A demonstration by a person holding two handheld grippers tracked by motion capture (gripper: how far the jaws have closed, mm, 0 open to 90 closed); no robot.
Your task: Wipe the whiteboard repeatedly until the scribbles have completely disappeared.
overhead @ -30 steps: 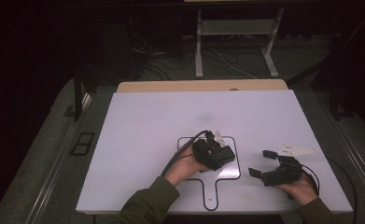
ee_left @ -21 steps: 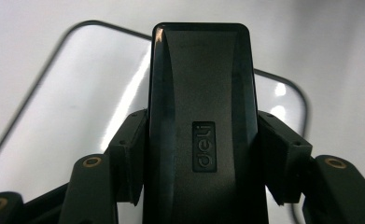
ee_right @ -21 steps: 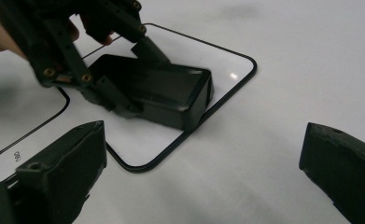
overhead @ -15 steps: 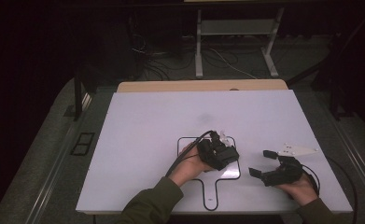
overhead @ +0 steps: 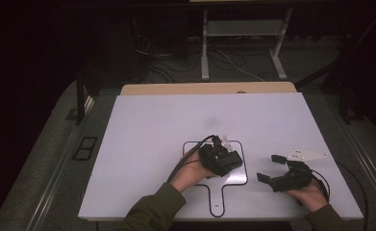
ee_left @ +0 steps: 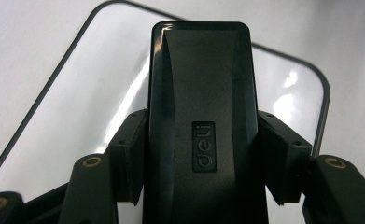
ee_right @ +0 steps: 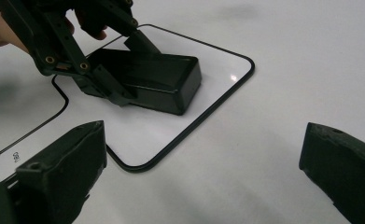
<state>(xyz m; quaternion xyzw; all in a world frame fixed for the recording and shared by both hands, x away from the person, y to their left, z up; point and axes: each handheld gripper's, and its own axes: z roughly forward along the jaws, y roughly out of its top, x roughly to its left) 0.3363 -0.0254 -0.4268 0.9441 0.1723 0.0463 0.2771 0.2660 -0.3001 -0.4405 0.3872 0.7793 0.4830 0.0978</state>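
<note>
Black plastic box, oblong with rounded corners and a small embossed logo on its top face, sits clamped between the two jaws of the left gripper. Pads press flat on both long sides of the box; no gap seen on either side. Left gripper is clenched on it.

Position of the box: inside the black outline drawn on the white bench, toward the outline's far right part in the high view. In the right gripper view the box lies with its underside on or just over the bench surface; contact cannot be told for certain. Left gripper comes at it from the left of that view, tilted downward.

Right gripper rests on the bench to the right of the outline, well apart from the box. Its jaws stand wide apart with bare bench between them; nothing held, nothing touched by the pads. A hand holds it from behind near the bench's front edge.
</note>
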